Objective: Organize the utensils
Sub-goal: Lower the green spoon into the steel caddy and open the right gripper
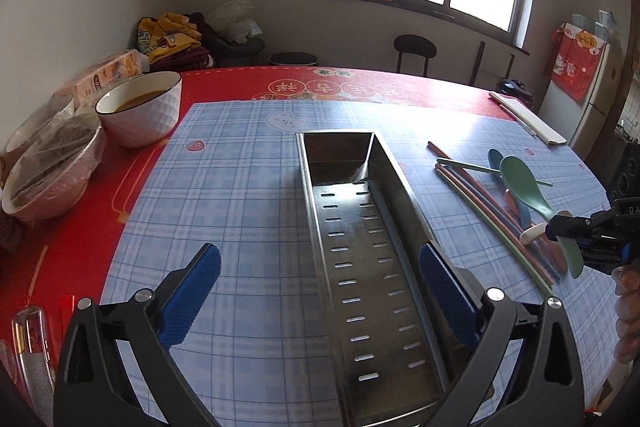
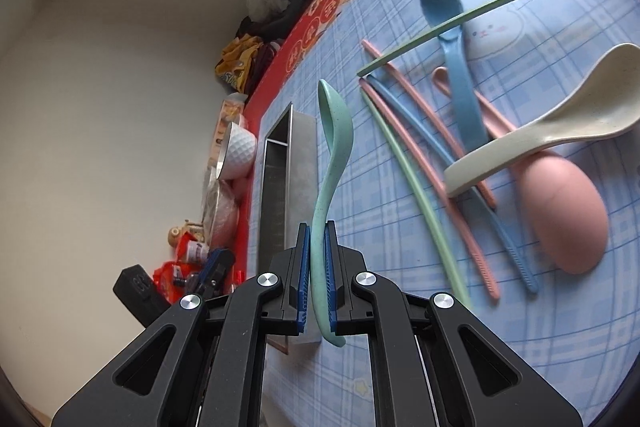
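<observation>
While the left wrist camera looks down the table, the left gripper point(image 1: 320, 291) stands with its blue pads wide apart and nothing between them, straddling the near end of the steel utensil tray point(image 1: 360, 227), which runs up the centre of the frame on the blue checked mat point(image 1: 240, 207). At upper left a white bowl point(image 1: 140, 111) and a wrapped bowl point(image 1: 52, 171) crowd the red tablecloth point(image 1: 100, 227); at right, chopsticks point(image 1: 492, 215) lie fanned on the mat, and the right gripper point(image 1: 576, 227) comes in from the right edge with the green spoon point(image 1: 536, 195). Over to the right wrist camera: the right gripper point(image 2: 318, 291) is clamped tight on the green spoon's point(image 2: 332, 147) handle at lower centre, bowl end pointing up the frame, just right of the steel tray point(image 2: 280, 187). Right of that, loose chopsticks point(image 2: 420, 163) sprawl under a blue spoon point(image 2: 460, 75), a cream spoon point(image 2: 560, 123) and a pink spoon point(image 2: 560, 211), all overlapping. The left gripper point(image 2: 212, 271) peeks in at lower left.
</observation>
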